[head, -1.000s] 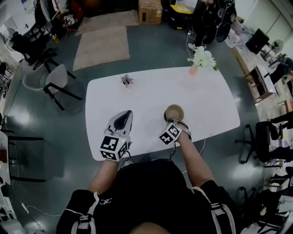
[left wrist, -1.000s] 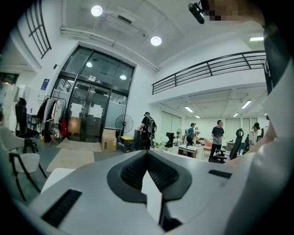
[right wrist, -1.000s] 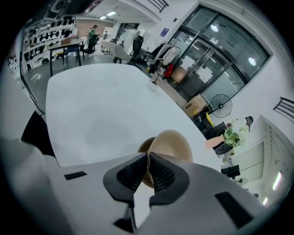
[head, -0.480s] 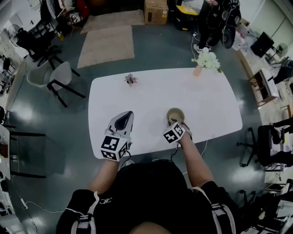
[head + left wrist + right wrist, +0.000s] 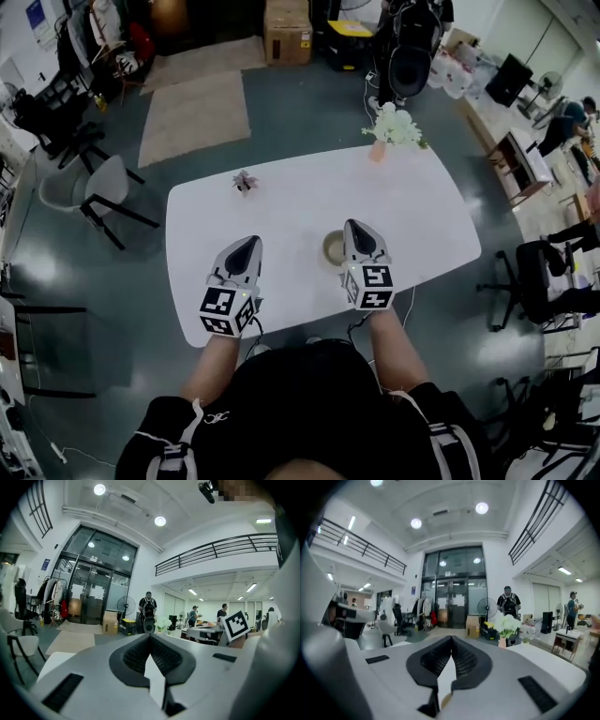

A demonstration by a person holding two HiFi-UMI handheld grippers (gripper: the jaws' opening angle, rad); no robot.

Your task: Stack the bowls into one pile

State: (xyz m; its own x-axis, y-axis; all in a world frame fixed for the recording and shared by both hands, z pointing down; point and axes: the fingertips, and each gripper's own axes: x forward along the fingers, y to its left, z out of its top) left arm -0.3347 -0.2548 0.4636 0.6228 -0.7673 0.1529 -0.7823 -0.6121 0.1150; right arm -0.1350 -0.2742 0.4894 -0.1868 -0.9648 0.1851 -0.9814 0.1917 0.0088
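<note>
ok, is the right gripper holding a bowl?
No, the right gripper is shut and empty; the bowl sits on the table beside it.

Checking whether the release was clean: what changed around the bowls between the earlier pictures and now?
The right gripper left the rim of the bowl stack, rising and levelling out; its jaws are closing shut with nothing between them. The stack stays on the table, untouched. The left gripper, shut and empty, kept its place, as did the flower vase.
</note>
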